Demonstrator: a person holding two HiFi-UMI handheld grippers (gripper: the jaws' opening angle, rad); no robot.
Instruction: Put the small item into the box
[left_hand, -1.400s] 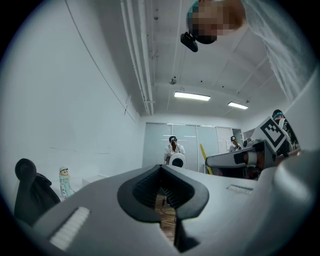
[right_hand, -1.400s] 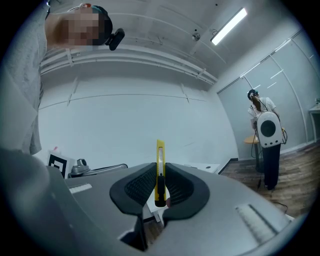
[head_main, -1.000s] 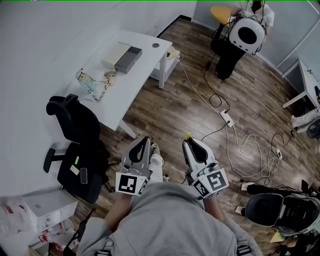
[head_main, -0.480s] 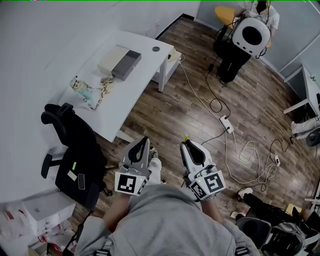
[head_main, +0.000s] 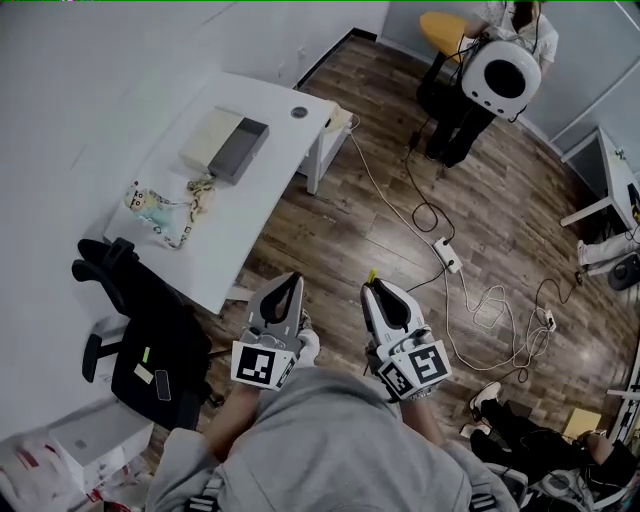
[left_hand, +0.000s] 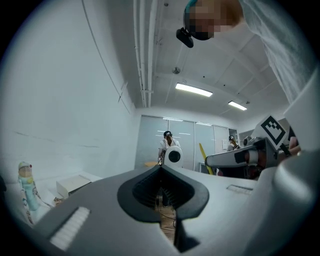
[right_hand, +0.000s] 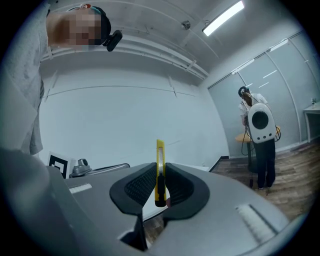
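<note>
R claw (head_main: 377, 289) clamps a yellow utility knife (right_hand: 159, 165), upright betw. the pads. L claw (left_hand: 161, 172) closed, nothing in it. Both over wood floor (head_main: 400, 150), well apart from white table (head_main: 272, 108) w/ the box (head_main: 224, 147), poss. open-topped.

We count two grippers: one left gripper (head_main: 288, 282) and one right gripper (head_main: 377, 288). We see one yellow utility knife (right_hand: 159, 170). There is one white worktop (head_main: 262, 190), and on it one box (head_main: 224, 145) and one small doll (head_main: 148, 205). We count one black office chair (head_main: 150, 335), one yellow stool (head_main: 442, 25), and two people far off: one person (left_hand: 166, 143) wearing one round white pack (left_hand: 173, 155), and a second person (left_hand: 231, 143)
</note>
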